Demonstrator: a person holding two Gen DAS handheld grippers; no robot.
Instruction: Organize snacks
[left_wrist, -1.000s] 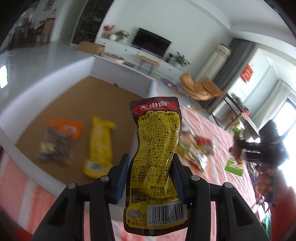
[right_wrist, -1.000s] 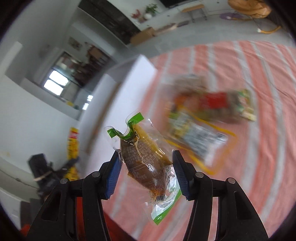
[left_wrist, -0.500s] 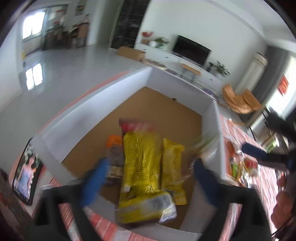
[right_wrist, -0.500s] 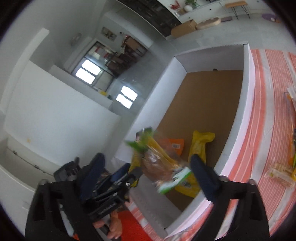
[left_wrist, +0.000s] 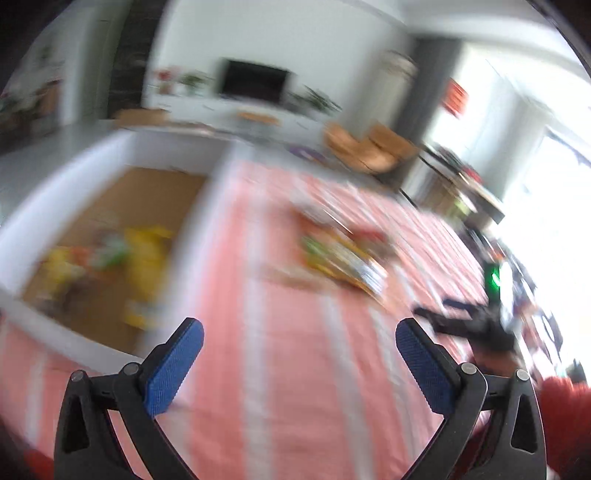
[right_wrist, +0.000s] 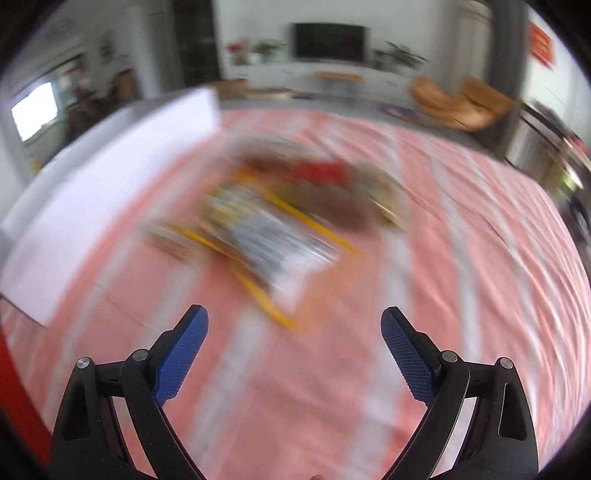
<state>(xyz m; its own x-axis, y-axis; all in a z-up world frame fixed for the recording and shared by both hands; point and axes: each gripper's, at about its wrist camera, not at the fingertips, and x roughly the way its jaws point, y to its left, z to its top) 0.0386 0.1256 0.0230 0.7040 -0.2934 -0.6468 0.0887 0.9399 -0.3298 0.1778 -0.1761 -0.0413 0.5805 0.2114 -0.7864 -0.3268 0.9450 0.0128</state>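
Both views are blurred by motion. My left gripper (left_wrist: 299, 332) is open and empty above the pink striped tablecloth (left_wrist: 288, 387). To its left stands a white-walled box (left_wrist: 207, 206) with a brown floor, holding several yellow, orange and green snack packets (left_wrist: 110, 258). A pile of loose snack packets (left_wrist: 340, 254) lies on the cloth ahead. My right gripper (right_wrist: 294, 321) is open and empty, above the cloth just short of the same pile (right_wrist: 280, 221). It also shows in the left wrist view (left_wrist: 476, 325) at the right.
The box's white wall (right_wrist: 103, 192) runs along the left of the right wrist view. Beyond the table are a TV unit (right_wrist: 328, 40), orange chairs (right_wrist: 458, 99) and a dark side table (left_wrist: 461, 184). A red sleeve (left_wrist: 565, 413) is at the lower right.
Both grippers let go of their packets over the box and opened. Both have swung right, away from the box and toward the pile on the cloth.
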